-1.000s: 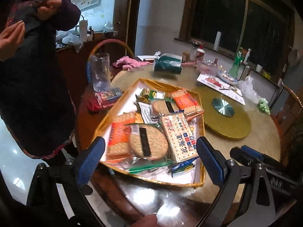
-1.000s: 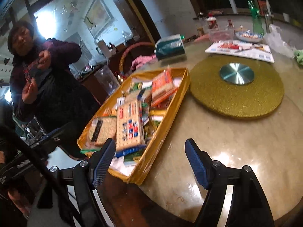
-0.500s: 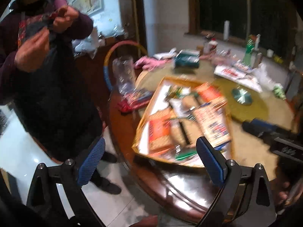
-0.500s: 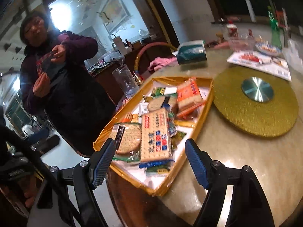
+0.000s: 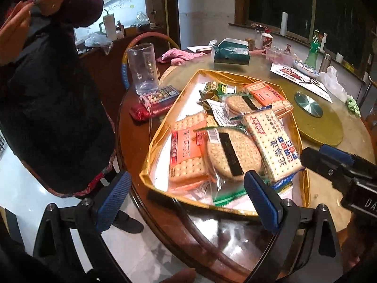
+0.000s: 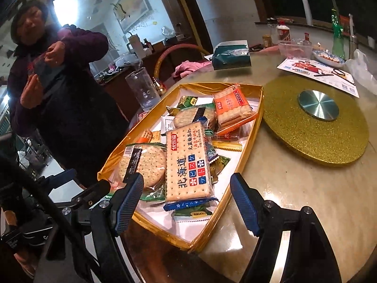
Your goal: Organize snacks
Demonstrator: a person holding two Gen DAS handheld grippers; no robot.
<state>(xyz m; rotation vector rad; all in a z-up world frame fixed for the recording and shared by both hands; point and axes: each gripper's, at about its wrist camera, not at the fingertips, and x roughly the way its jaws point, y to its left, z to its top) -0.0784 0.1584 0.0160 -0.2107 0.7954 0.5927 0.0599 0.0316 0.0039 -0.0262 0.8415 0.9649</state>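
Left wrist view:
- The left claw [image 5: 186, 200] sits at the bottom of the frame. Its two blue fingers are spread wide and hold nothing.
- The gold tray [image 5: 238, 76] of snacks lies in the middle of the frame, on the round table [image 5: 334, 188].
- In the tray, a round cracker pack [image 5: 233, 153] lies between an orange cracker pack [image 5: 186, 151] and a long white cracker pack [image 5: 273, 141].
- A clear cup [image 5: 142, 68] stands left of the tray, with a red pack [image 5: 150, 109] near it.
- A person in dark clothes [image 5: 51, 108] stands at the left edge.
- The right claw [image 5: 339, 165] pokes in from the right edge.

Right wrist view:
- The right claw [image 6: 187, 202] is at the bottom, wide open and holding nothing.
- The tray [image 6: 245, 165] is in the middle, and the long white cracker pack [image 6: 186, 162] lies just past the claw's fingers.
- A gold round plate [image 6: 329, 139] lies to the right of the tray.
- The person [image 6: 59, 99] stands at the upper left.
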